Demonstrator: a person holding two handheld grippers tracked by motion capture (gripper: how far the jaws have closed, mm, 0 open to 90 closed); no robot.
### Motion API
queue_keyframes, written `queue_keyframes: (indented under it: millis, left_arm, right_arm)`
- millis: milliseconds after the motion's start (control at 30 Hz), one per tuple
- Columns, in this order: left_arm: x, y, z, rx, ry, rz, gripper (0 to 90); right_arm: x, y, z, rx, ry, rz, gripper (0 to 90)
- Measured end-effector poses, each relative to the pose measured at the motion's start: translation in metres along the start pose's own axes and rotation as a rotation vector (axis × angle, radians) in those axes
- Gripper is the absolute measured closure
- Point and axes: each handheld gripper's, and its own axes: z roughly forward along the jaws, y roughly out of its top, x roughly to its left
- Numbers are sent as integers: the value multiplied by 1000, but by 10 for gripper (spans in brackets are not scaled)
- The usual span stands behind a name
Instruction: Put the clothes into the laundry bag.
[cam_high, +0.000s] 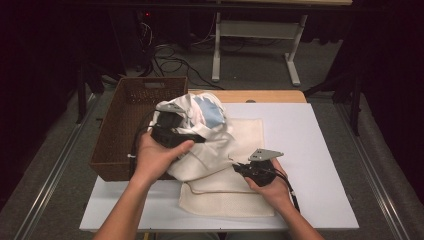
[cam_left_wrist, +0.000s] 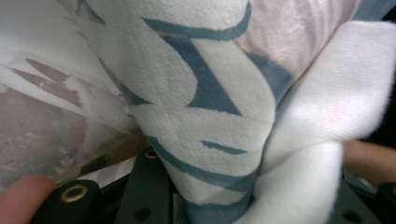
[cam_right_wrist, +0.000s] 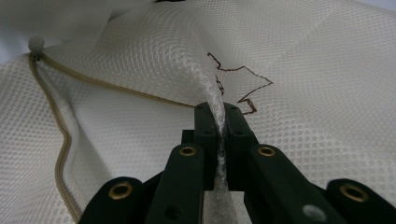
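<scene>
Stuffing a white garment with blue print (cam_high: 202, 112) into a cream mesh laundry bag (cam_high: 235, 200), by the look of it. Garment bunched at mid-table, left of centre, its bulk lifted against the bag's raised mouth and partly over the right rim of the brown wicker basket (cam_high: 125, 125). Bag lying flat on the white table top (cam_high: 310, 150), near side toward the person, zip with a small white pull (cam_right_wrist: 36, 44) running along one edge.

Left gripper (cam_high: 172, 131) clamped on a thick fold of the garment — in the left gripper view, printed cloth (cam_left_wrist: 205, 121) wedged between the jaws, jaws part-way closed around the wad. Right gripper (cam_high: 239, 167) pinched tight on a ridge of mesh (cam_right_wrist: 212, 98), jaws nearly together, holding the bag's upper layer up.

To do this step well: keep the right pinch steady and high so the mouth stays open; drive the garment in low and toward the bag's closed end rather than pushing down on top of the mesh; feed the bulk first, loose sleeves after. Watch for cloth snagging on the zip — and for the bag sliding along the smooth table top under the push
</scene>
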Motion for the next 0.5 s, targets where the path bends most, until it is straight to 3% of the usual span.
queue_keyframes:
  millis: [67,133,367,433,500]
  left_arm:
    - [-17,-10,17,47,-1,43,647]
    - [-25,-19,27,71,8,65,646]
    - [-39,-49,44,116,-43,62,645]
    - [-47,-60,52,135,-34,79,643]
    - [-52,-71,60,136,-65,68,641]
  right_arm:
    - [-5,1,-4,-17,-14,28,875]
    - [-10,0,-7,-27,-19,42,875]
    - [-21,0,-14,-54,-28,86,876]
    - [-24,1,-16,-63,-30,96,876]
    - [-25,1,-17,-73,-30,112,876]
